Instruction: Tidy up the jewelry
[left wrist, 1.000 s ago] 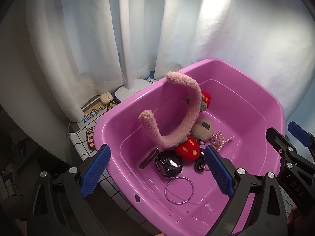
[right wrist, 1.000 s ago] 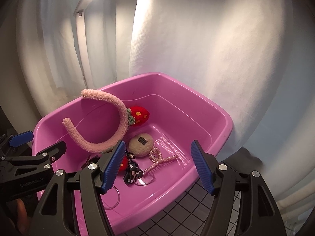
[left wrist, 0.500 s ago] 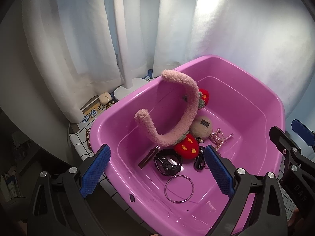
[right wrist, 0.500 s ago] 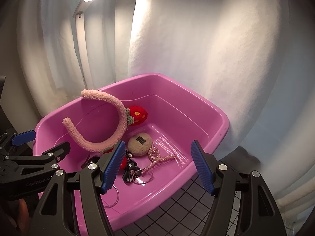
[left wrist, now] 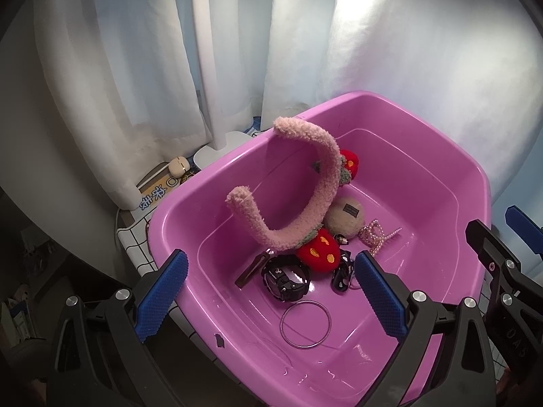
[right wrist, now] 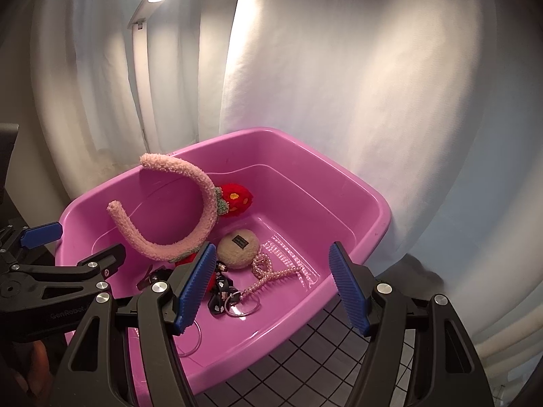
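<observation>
From where I sit, both tools hover above the pink tub (left wrist: pixel 471 183), which rests on the gridded worktop (right wrist: pixel 305 366) against the curtain, and all the jewelry lies inside it. My left hand-held gripper (left wrist: pixel 271 295) is spread wide with nothing between its pads, hanging over the tub's near left rim. Going left to right along the tub floor: a dark flat clip (left wrist: pixel 253 269), then the black watch (left wrist: pixel 286 279), which I judge the heaviest piece, stiff at the case and best pinched across the strap. In front of it lies a thin metal bangle (left wrist: pixel 305 324), flat on slick plastic, so I expect it to skate; I'd press one pad inside the ring. Above stands the fuzzy pink headband (left wrist: pixel 305 210), light and springy, leaning on the strawberry plushes (left wrist: pixel 319 254); its arch is the easy grip. Next comes a small black keyring piece (right wrist: pixel 220 291), a beige pompom (left wrist: pixel 346 217), soft and compressible, and the pearl strand (right wrist: pixel 271 271), limp and likely to slide, so I'd take its bunched loop. My right hand-held gripper (right wrist: pixel 271 285) is also wide and empty, over the tub's near right side.
</observation>
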Action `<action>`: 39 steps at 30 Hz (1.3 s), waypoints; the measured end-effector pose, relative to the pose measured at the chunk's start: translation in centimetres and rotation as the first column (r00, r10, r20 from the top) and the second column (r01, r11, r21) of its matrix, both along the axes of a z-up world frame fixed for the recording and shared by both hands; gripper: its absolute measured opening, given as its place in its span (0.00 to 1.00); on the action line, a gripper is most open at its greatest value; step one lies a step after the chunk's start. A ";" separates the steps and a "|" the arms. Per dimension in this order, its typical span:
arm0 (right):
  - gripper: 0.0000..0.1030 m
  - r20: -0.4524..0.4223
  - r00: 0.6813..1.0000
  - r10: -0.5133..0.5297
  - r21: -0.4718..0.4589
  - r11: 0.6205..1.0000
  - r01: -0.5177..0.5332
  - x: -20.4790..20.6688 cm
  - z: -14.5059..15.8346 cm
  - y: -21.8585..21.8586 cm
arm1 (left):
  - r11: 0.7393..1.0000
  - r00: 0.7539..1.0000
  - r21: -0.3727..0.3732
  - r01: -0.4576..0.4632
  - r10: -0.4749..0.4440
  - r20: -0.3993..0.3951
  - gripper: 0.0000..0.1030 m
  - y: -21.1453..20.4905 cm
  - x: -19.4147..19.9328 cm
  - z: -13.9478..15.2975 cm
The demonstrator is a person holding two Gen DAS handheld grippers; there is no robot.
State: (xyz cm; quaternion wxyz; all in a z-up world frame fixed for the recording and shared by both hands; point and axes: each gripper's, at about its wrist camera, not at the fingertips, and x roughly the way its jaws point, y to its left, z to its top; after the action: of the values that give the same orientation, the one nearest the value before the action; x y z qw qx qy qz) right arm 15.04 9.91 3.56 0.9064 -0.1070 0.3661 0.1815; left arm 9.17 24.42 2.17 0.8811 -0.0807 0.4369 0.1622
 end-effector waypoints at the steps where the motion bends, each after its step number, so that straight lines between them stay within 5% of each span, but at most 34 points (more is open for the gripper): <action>1: 0.64 0.000 1.000 0.000 -0.002 1.000 0.000 0.0 0.0 0.0 | 1.000 1.000 0.002 0.000 0.000 0.000 0.94 0.0 0.0 0.0; 31: 0.64 -0.004 1.000 -0.003 -0.005 1.000 0.003 -0.4 -0.1 0.1 | 1.000 1.000 0.002 0.001 -0.001 0.026 0.94 0.0 -0.7 0.4; 39: 0.64 -0.002 1.000 -0.003 -0.007 1.000 0.003 -0.5 -0.1 0.1 | 1.000 0.999 -0.014 -0.010 0.010 -0.032 0.94 0.1 0.0 -0.4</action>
State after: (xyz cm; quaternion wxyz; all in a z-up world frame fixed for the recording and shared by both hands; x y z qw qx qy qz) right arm 14.57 10.04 3.42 0.9059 -0.1093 0.3679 0.1790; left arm 9.12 24.51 1.81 0.8725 -0.0866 0.4518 0.1648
